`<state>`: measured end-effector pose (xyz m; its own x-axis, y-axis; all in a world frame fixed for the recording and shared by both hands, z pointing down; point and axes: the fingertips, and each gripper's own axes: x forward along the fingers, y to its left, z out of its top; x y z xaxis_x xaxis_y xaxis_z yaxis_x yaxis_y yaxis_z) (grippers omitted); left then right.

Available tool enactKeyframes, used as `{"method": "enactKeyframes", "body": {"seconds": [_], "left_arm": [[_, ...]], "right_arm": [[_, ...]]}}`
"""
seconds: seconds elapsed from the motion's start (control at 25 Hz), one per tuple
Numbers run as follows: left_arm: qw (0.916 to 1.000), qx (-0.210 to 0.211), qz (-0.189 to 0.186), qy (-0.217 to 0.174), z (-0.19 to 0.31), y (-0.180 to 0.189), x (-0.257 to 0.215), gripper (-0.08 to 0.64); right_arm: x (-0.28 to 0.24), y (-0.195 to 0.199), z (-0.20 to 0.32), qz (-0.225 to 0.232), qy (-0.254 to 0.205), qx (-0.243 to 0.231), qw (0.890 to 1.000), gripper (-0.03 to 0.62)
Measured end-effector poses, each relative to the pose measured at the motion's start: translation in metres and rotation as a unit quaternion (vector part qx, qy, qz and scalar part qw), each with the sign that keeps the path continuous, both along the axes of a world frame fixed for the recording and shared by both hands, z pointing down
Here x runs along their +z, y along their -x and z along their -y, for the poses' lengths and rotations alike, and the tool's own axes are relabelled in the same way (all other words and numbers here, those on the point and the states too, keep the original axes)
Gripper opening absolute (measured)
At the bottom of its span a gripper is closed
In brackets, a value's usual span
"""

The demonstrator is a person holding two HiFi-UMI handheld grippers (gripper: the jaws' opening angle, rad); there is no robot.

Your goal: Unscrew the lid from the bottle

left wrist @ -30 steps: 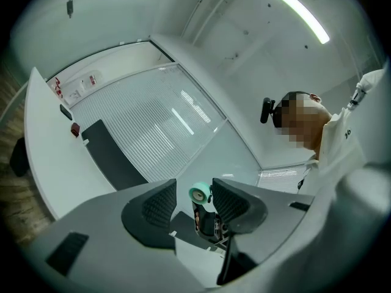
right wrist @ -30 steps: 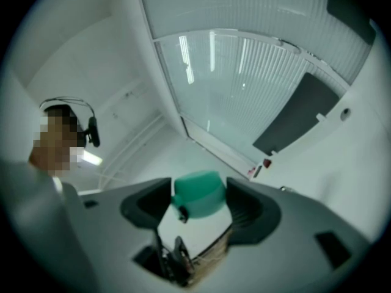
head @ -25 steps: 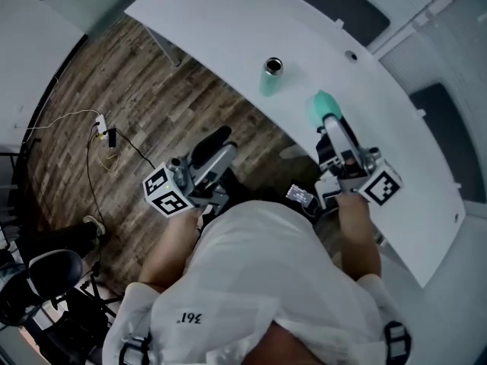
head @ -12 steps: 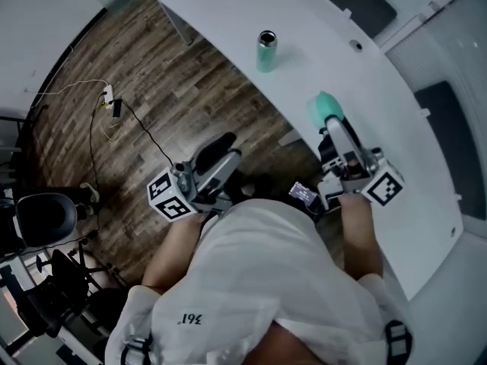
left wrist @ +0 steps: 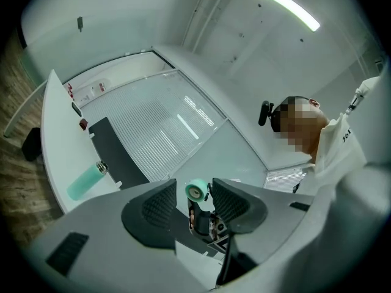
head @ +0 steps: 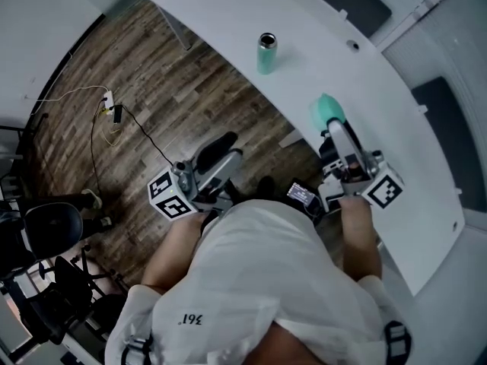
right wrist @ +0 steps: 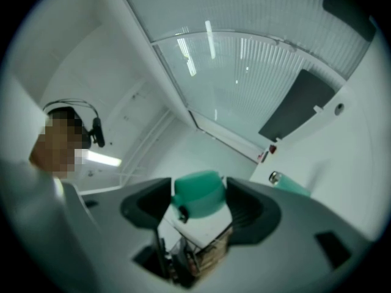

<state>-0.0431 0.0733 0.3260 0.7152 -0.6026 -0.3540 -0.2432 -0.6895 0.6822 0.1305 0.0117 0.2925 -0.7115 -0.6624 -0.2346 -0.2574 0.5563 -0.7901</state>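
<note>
Pinched by its sides in the right gripper (right wrist: pixel 199 200) at lower centre, the green lid (right wrist: pixel 197 191) could slip and fall if that grip eases; the left gripper (left wrist: pixel 194 194) hangs half open, empty.

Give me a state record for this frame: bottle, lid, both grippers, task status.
bottle: upright on the white table, mouth open, nothing touching it
lid: off the bottle, apart from it, near the table's edge
right gripper: closed on the lid
left gripper: jaws apart, nothing between them, over the wooden floor
task status: lid is off
</note>
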Motion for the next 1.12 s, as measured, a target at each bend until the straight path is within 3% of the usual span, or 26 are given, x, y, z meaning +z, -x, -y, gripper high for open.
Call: {"method": "enactKeyframes", "body": {"seconds": [0.24,1.12], "left_arm": [[1.0000,0.003,0.003,0.001,0.002,0.017,-0.003,0.201],[0.9997,0.023,0.003,0.006,0.013,0.014,-0.001,0.201]], "right_arm": [[-0.007,0.012,-0.002,0.009,-0.003,0.007,1.000,0.298],[-0.005,0.006,-0.001,0.006,-0.002,0.037,0.999,0.295]]}}
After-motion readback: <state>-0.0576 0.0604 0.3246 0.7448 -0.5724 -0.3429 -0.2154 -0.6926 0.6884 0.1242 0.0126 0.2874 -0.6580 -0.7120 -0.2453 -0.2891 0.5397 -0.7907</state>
